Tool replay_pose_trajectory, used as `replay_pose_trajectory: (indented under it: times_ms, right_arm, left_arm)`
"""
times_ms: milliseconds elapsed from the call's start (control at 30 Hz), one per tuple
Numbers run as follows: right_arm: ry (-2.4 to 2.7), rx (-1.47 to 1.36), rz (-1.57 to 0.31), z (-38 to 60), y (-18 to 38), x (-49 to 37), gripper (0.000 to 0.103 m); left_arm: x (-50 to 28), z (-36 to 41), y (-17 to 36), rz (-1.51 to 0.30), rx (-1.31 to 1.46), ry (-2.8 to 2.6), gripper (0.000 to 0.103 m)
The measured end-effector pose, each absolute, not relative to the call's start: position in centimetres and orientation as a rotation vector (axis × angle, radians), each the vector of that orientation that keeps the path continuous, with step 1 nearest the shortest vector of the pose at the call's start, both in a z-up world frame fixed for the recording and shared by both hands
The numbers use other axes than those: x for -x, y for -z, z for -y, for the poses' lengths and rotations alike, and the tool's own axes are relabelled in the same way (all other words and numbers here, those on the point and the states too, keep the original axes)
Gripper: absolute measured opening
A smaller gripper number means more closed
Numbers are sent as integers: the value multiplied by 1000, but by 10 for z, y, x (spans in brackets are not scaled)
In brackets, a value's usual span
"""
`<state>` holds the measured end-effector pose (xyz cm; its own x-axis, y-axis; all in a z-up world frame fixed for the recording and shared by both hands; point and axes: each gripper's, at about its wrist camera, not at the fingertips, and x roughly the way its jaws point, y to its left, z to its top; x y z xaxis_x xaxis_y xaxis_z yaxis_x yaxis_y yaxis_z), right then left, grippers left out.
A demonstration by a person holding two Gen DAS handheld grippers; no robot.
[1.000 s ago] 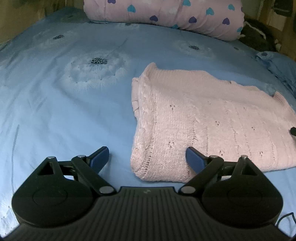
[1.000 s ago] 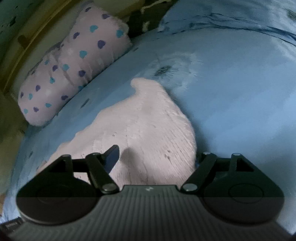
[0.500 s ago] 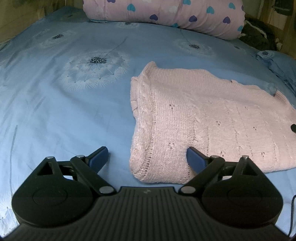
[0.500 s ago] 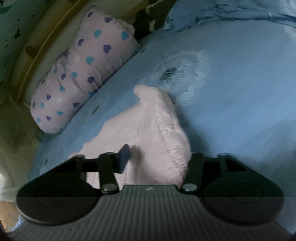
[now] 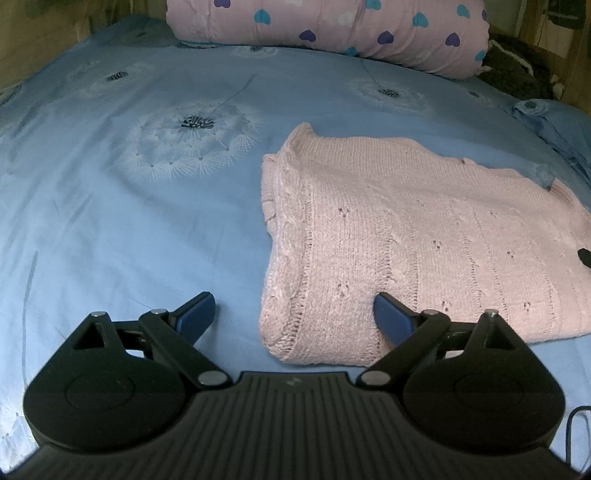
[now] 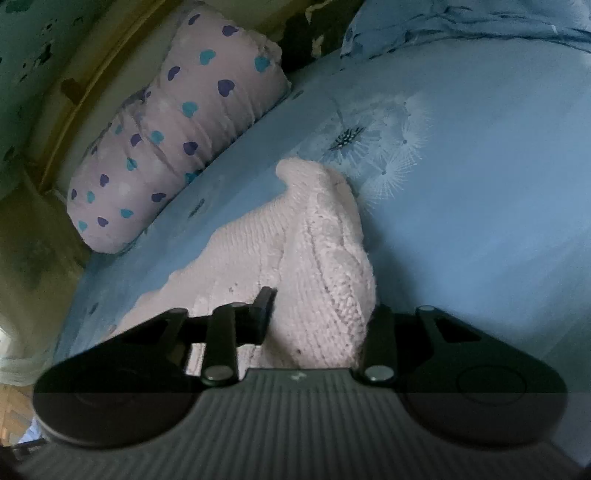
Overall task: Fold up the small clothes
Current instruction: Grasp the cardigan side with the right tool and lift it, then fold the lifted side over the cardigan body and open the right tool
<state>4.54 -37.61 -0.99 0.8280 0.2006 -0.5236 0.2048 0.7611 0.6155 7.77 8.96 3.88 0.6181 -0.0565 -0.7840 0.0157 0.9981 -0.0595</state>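
Note:
A pink knitted sweater (image 5: 406, 240) lies folded on the blue bedsheet (image 5: 110, 221). My left gripper (image 5: 295, 312) is open, its jaws straddling the sweater's near left corner; the right finger (image 5: 391, 314) rests on the knit. In the right wrist view the sweater (image 6: 317, 266) bunches up between the jaws of my right gripper (image 6: 317, 314), which have closed in on its near edge. The right gripper's right fingertip is hidden behind the cloth.
A pink pillow with heart prints (image 5: 332, 29) lies along the far side of the bed, also in the right wrist view (image 6: 177, 140). Dark cloth (image 5: 517, 70) and a crumpled blue cover (image 5: 554, 125) sit at the far right.
My right gripper's jaws have closed in on the sweater's edge, and the knit has bunched up between them. My left gripper has stayed open and hardly moved.

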Motion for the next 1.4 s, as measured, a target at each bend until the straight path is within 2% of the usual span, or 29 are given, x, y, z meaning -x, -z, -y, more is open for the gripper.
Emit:
replay_pose_trajectory:
  times_ms: [167, 500, 1200, 1400]
  right_arm:
    - [3, -783, -591, 381, 11, -44, 26]
    - [-90, -955, -510, 378, -4, -40, 25]
    - [-273, -690, -488, 278, -81, -68, 24]
    - [-326, -702, -470, 239, -97, -81, 24]
  left_arm:
    - [-77, -89, -40, -903, 51, 41, 95]
    - [-78, -89, -42, -897, 39, 37, 95]
    - [-80, -102, -52, -866, 84, 16, 95]
    - [-80, -112, -55, -858, 107, -8, 95]
